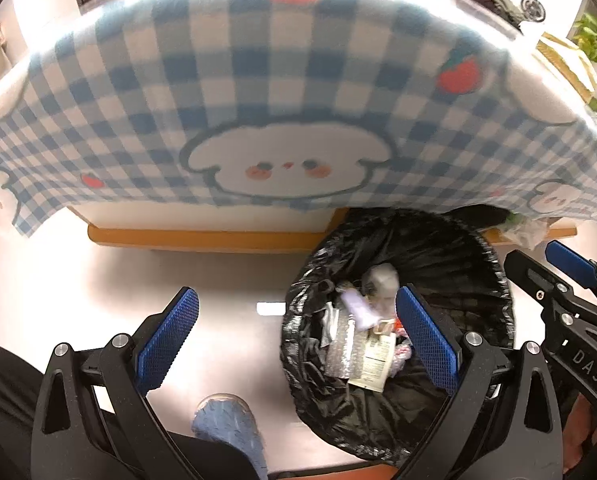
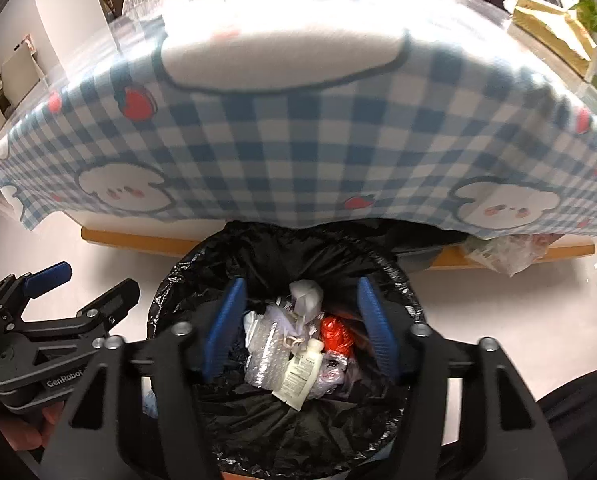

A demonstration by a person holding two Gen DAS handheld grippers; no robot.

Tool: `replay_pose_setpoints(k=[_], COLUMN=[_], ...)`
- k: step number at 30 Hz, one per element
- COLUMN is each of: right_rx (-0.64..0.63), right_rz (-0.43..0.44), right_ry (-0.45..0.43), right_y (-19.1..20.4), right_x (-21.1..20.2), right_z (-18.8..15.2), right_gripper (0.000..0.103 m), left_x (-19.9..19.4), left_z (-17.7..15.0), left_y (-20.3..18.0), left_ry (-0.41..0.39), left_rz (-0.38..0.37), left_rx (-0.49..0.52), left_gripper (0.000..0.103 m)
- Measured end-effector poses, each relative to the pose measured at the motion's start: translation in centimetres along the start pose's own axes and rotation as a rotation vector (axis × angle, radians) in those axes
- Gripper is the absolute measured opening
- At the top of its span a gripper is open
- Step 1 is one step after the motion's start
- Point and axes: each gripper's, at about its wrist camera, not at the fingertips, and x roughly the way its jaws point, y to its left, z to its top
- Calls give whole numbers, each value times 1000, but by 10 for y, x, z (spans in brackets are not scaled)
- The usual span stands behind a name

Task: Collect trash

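Note:
A trash bin lined with a black bag (image 1: pixel 438 240) (image 2: pixel 282 248) stands on the floor by the table. Inside lie several pieces of trash: bubble wrap (image 2: pixel 262 354), a white squeeze tube (image 2: pixel 304 372), red plastic (image 2: pixel 336 334) and crumpled white paper (image 2: pixel 306 292); the tube also shows in the left wrist view (image 1: pixel 374 360). My right gripper (image 2: pixel 300 328) is open and empty, directly above the bin. My left gripper (image 1: pixel 296 332) is open and empty, over the bin's left rim; it also shows in the right wrist view (image 2: pixel 86 292).
A table with a blue checked cloth (image 1: pixel 282 92) (image 2: pixel 298 140) overhangs the bin's far side. A wooden ledge (image 1: pixel 202 238) runs under it. A clear plastic wrapper (image 2: pixel 502 254) lies under the cloth at right. A person's shoe (image 1: pixel 228 426) is on the pale floor.

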Motion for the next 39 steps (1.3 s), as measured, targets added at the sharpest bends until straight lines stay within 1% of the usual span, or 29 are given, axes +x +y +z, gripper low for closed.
replay_pose_setpoints(k=[2,5,8,13,17,23,29,39], right_rx=[14,31,48,25,27,29,19,18], right_rz=[2,-3,-13,-40,-46,-55,-62,-69], right_ry=[-27,-71,-120,-207,-251,-299,-321,-322], right_y=[-7,-17,-25,-28,-31,-31,-28,-27], right_x=[-12,-34,-60,-107,-141,-182,-203,-206], right_z=[0,1,3,-1,-10,-27,-39,-45], right_gripper=[77,88,94,95,96,95,95,96], left_x=[-16,-42,-71,-118,-151,-179,-191,-200], left_z=[0,1,2,-2,-10,-29,-39,-45], left_y=[-6,-13,-19,-23,-25,-33,-37,-36], left_ry=[-30,-66,-107,-178,-226,-269,-283,-296], left_rz=[-5,-4,-13,-7,-19,-29,-34,-27], left_rx=[15,21,26,43,37,48,48,45], left_gripper=[97,97,97,97,97,97,97,97])
